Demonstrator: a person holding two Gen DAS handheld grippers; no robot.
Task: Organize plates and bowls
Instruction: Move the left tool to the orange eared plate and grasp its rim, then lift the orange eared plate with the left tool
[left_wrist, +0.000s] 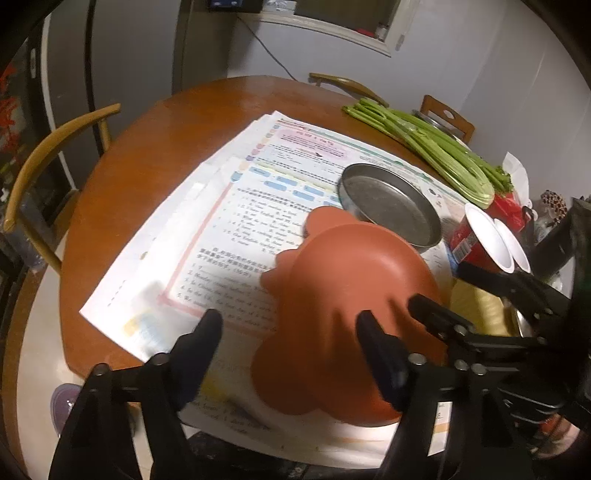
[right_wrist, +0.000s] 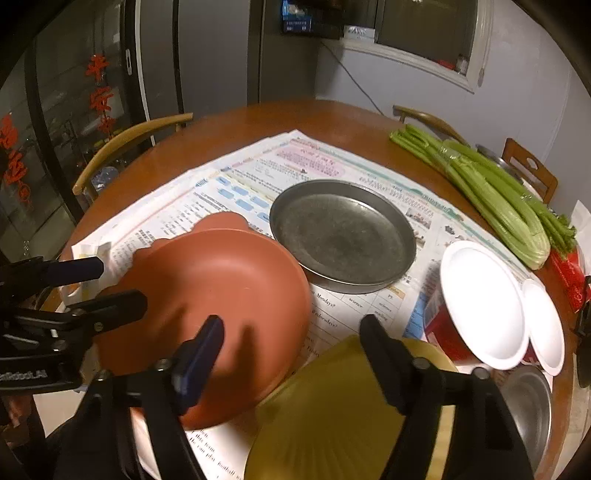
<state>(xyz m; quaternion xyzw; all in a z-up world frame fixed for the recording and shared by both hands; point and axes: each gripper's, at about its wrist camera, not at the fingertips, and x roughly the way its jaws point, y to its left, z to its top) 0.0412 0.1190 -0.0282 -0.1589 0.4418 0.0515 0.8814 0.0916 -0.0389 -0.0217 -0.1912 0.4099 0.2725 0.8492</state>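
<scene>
Item: terracotta plate (left_wrist: 351, 277), lobed rim, lying on printed paper sheets (left_wrist: 184, 240) on a round wooden table (left_wrist: 147, 155); centre-right in the left wrist view, centre-left in the right wrist view. Its outline is blurred, and whether it sits flat or tilted cannot be told. Left gripper (left_wrist: 290, 328): fingers spread, one over the paper and one over the plate, the near rim between them, no pinch visible. Right gripper (right_wrist: 291, 332): fingers spread, one over the terracotta plate and one over a yellow ribbed plate (right_wrist: 332, 406) just beside it, nothing clamped. Neighbouring ware: metal round tray (right_wrist: 343, 236) just above the terracotta plate; two white bowls (right_wrist: 484, 306) tipped on their sides at right; steel bowl (right_wrist: 528, 406) at lower right. Non-task item: celery (right_wrist: 480, 184) at upper right. Step in hand, by judgement: taking hold of the terracotta plate from both sides, ahead of stacking it with another plate. Next move calls for each pair of fingers to settle on one rim only, the right keeping clear of the yellow plate, and for a level lift. View differences: the right wrist view alone shows the yellow plate's ribbed face, the steel bowl and both bowls' full mouths; the left wrist view gives only a sliver of yellow but shows the terracotta plate's near lobes.
</scene>
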